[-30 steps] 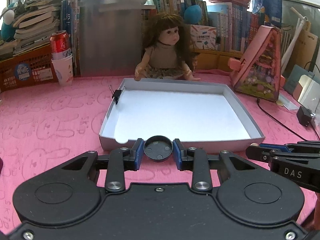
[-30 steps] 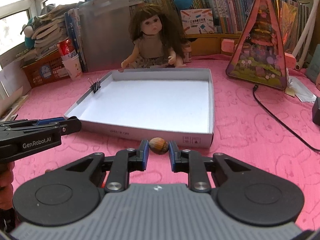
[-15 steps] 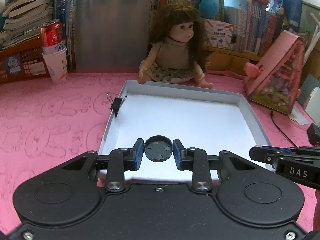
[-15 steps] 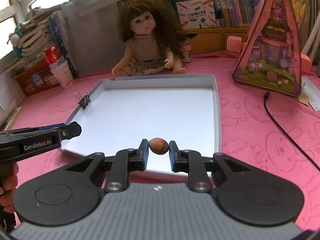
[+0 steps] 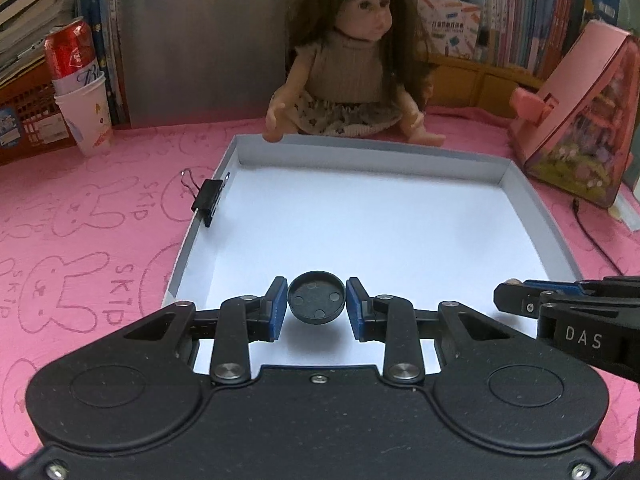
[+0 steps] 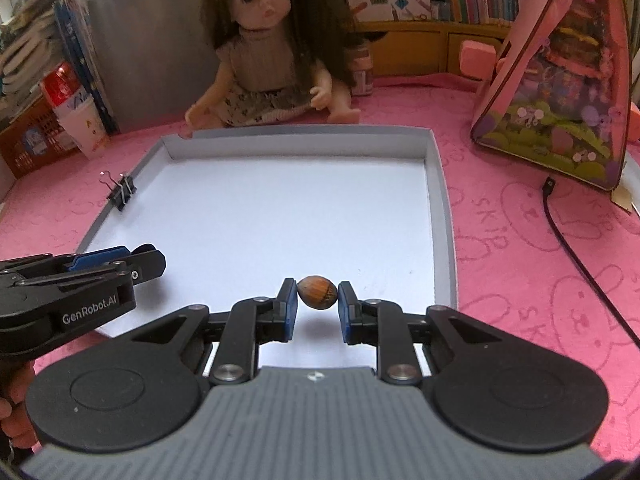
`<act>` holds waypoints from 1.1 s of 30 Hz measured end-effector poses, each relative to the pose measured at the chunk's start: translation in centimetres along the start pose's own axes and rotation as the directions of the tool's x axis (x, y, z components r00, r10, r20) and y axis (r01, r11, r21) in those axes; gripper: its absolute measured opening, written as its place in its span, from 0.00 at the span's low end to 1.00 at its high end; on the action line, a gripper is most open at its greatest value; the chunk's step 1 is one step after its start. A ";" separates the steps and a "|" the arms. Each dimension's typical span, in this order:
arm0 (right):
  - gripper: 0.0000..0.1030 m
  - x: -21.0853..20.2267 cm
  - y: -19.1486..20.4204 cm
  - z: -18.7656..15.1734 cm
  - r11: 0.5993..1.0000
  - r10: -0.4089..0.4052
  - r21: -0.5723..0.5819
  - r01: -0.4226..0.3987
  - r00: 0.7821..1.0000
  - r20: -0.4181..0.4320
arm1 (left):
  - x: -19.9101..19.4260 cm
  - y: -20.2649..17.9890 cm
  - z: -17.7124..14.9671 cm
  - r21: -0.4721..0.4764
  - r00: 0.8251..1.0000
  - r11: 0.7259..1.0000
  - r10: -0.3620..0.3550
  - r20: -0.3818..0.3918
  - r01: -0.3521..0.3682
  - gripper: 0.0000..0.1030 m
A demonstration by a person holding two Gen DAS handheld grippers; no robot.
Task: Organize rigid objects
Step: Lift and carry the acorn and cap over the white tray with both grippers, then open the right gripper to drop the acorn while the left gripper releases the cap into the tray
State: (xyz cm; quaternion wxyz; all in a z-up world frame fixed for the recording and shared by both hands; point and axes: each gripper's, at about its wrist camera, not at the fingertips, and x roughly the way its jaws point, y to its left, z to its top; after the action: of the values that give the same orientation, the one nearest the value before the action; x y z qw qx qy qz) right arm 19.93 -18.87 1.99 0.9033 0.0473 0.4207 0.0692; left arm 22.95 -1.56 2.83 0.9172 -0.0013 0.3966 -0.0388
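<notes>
My left gripper (image 5: 317, 298) is shut on a round black cap (image 5: 317, 297) and holds it above the near left part of the white tray (image 5: 376, 151). My right gripper (image 6: 317, 298) is shut on a brown hazelnut (image 6: 317, 298) and holds it above the near right part of the same tray (image 6: 440, 200). Each gripper shows at the edge of the other's view: the right one (image 5: 560, 300) and the left one (image 6: 100, 268).
A black binder clip (image 5: 208, 196) grips the tray's left wall. A doll (image 5: 352, 68) sits just behind the tray. A cup with a red can (image 5: 80, 92) stands at the back left. A pink triangular toy house (image 5: 584, 112) and a black cable (image 6: 580, 256) lie to the right.
Both grippers have moved forward from the pink cloth in front of the tray to above the tray's floor, each still holding its object.
</notes>
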 end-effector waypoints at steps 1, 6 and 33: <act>0.25 0.2 0.0 0.0 1.000 -0.004 -0.002 0.004 1.000 -0.003 | 0.2 0.0 -0.1 0.005 1.000 1.000 0.004 -0.004 -0.004 0.29; 0.26 0.9 0.0 -0.2 1.000 -0.021 -0.013 0.021 1.000 -0.016 | 1.1 0.3 -0.4 0.010 1.000 1.000 0.008 -0.024 -0.008 0.29; 0.63 -1.2 0.7 -0.5 0.996 -0.021 -0.088 0.029 0.995 0.093 | -1.0 -0.6 -0.9 0.095 0.998 0.995 0.033 0.051 -0.038 0.56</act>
State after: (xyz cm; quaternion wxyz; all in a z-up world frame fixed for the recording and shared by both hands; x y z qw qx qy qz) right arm 18.70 -18.32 2.65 0.9237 0.0049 0.3758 0.0744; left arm 21.54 -2.04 2.94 0.9263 0.0489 0.3713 -0.0413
